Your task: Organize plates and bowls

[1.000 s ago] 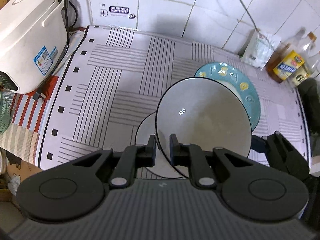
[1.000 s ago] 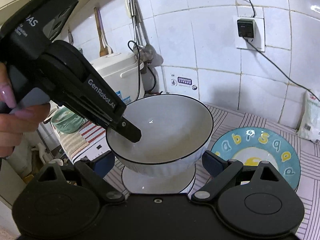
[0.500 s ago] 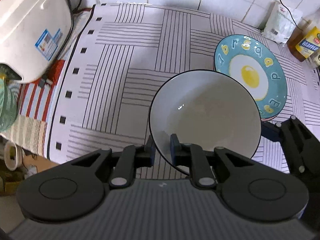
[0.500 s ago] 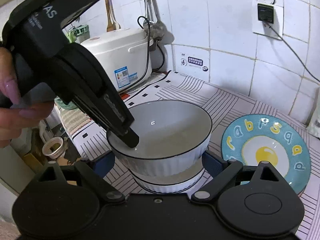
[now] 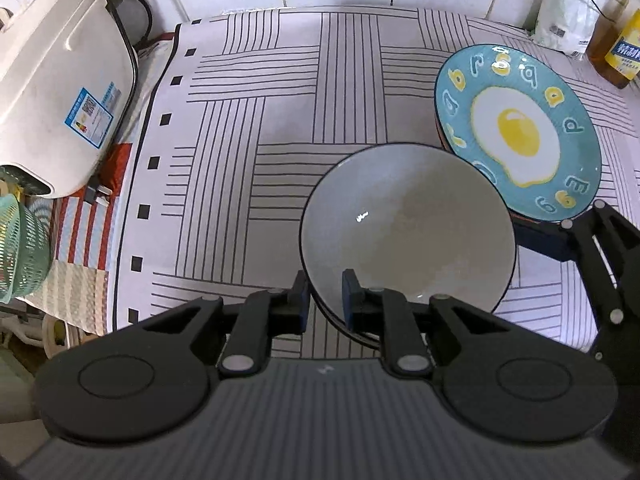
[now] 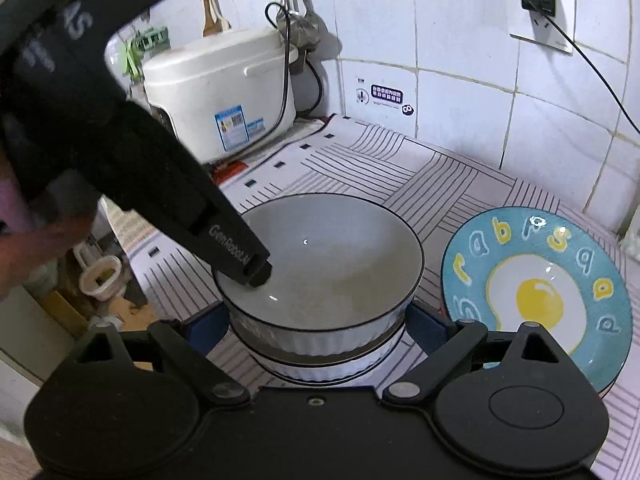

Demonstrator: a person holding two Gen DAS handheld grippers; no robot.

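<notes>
From the left wrist camera, the left gripper (image 5: 325,294) was clamped on the near rim of a white bowl (image 5: 408,232), one finger outside the wall and one inside. The bowl was empty, pale grey-white inside with a thin dark line round its rim, and a second rim showed just under it at the near edge. Just beyond it to the right lay a blue plate (image 5: 516,132) painted with a fried egg and yellow letters, empty, apparently resting on another dish whose edge barely showed. The striped cloth (image 5: 280,128) lay bare to the left as far as the white rice cooker (image 5: 60,80), and bare behind up to the tiled wall. From the right wrist camera, the right gripper (image 6: 320,320) had its fingers spread wide apart on either side of the bowls, its pads close to the lower walls; contact could not be made out. The white bowl (image 6: 340,264) sat nested in a lower bowl (image 6: 320,368) with a ribbed outside. The left gripper (image 6: 256,272) reached down over the left rim. The blue plate (image 6: 536,292) lay just beside on the right, apart from the bowls.
</notes>
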